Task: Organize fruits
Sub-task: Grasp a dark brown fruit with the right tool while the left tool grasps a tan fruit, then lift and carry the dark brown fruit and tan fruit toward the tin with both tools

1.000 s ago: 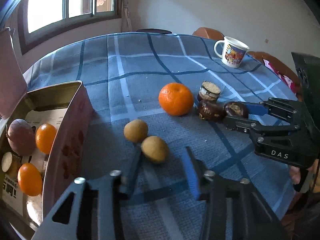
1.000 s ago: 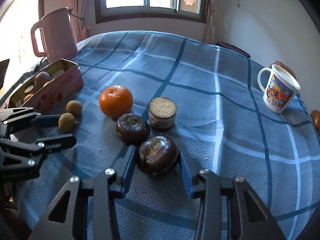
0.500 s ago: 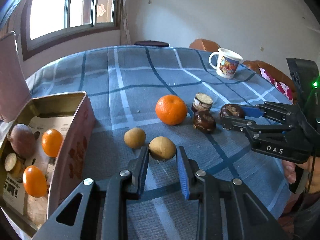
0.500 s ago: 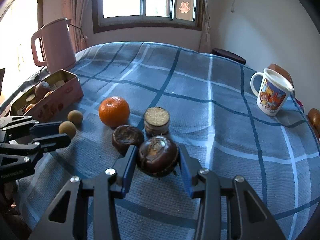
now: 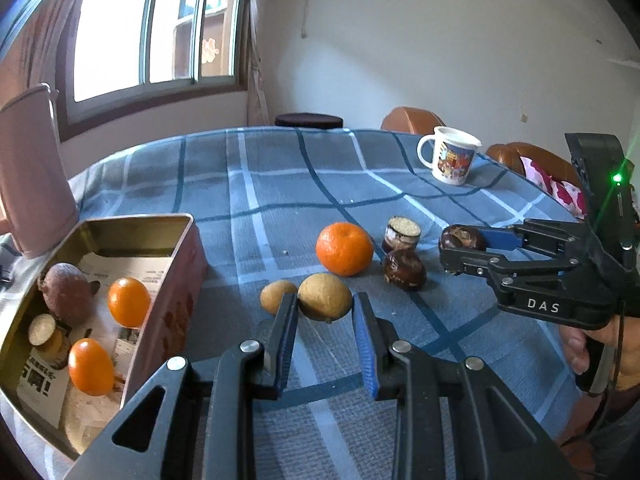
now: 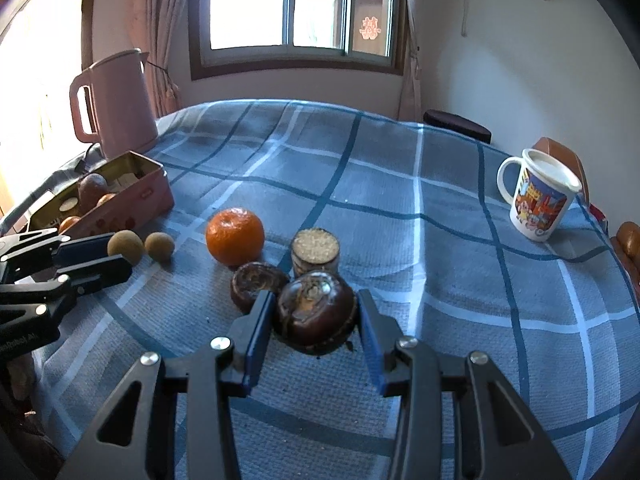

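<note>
Two longans (image 5: 325,296); two kumquats (image 5: 129,302)

The worktop (image 6: 440,208) wears a woven checked cloth, matt and a bit nubbly. The tin box (image 5: 160,280) looks like metal, brassy and shiny inside, with printed paper lining the bottom. The mug (image 6: 536,200) is glossy, probably ceramic. The orange (image 5: 344,248) has dimpled, slightly shiny peel, the tan fruit (image 5: 325,296) is dull and rough, and the dark chestnut-like fruit (image 6: 316,312) gleams. Each hand-held gripper's body looks like matt black plastic.
</note>
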